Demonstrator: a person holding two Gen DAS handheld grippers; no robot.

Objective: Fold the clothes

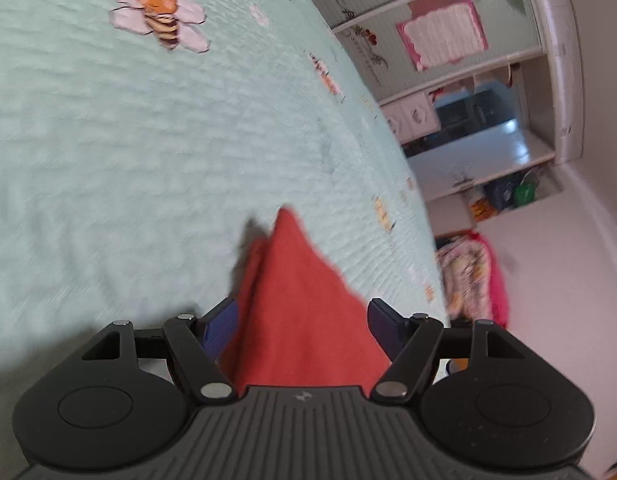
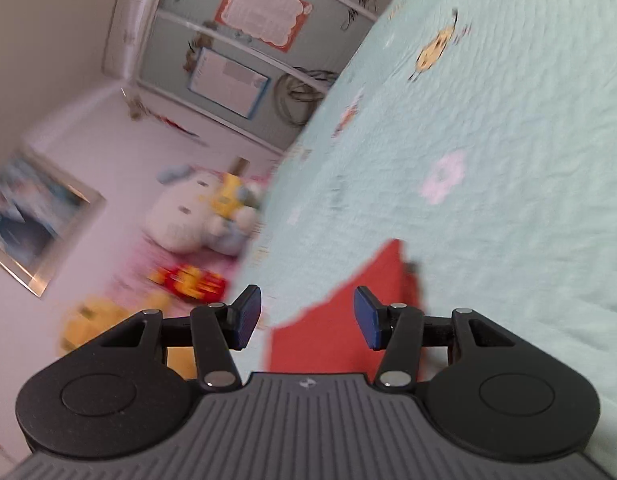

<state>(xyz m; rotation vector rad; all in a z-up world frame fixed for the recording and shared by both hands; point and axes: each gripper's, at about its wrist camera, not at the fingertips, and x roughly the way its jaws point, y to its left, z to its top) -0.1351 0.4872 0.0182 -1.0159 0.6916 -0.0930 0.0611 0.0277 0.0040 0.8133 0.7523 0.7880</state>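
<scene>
A red garment (image 1: 296, 280) lies on the mint green bedspread (image 1: 108, 140), rising to a pointed corner ahead of my left gripper (image 1: 302, 328). That gripper is open, its blue pads wide apart. The cloth runs between them and covers part of the left pad (image 1: 218, 330). In the right wrist view the same red garment (image 2: 378, 276) shows as a flat piece with a straight edge on the bedspread (image 2: 508, 120). My right gripper (image 2: 306, 316) hovers over its near part, open, with nothing pinched between the pads.
The bedspread carries a bee print (image 1: 158, 12) and a flower print (image 2: 444, 178). Beyond the bed edge stand cupboard doors with pinned papers (image 1: 444, 36), a white plush toy (image 2: 188, 212), small toys (image 2: 188, 280) and a pink bundle (image 1: 474, 276).
</scene>
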